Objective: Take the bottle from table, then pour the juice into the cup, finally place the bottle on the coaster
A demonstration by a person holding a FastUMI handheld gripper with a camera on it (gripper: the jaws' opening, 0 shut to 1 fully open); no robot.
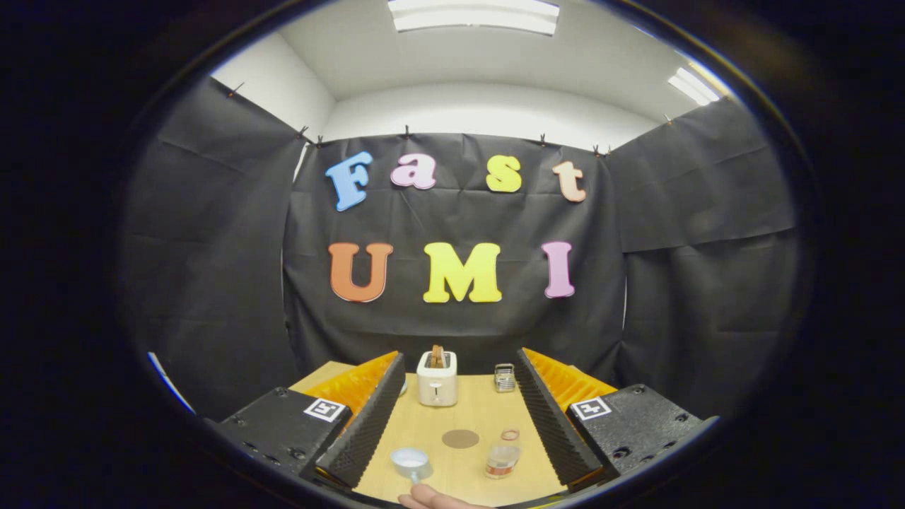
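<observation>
Pale wood formed the table [452, 413], and we noted, from left to right, a cup [411, 463] with a hand [435, 500] just below it, a round brown coaster [460, 439], then the clear bottle [503, 459] standing upright. The gripper [456, 424] hung spread wide, holding nothing, above all three. We judged the grasp pending: the fingers should drop level around the bottle's body and close squarely. A toaster [437, 379] stood beyond.

hand [435, 500] cut off below cup [412, 463], small metal object [504, 378] unclear
</observation>
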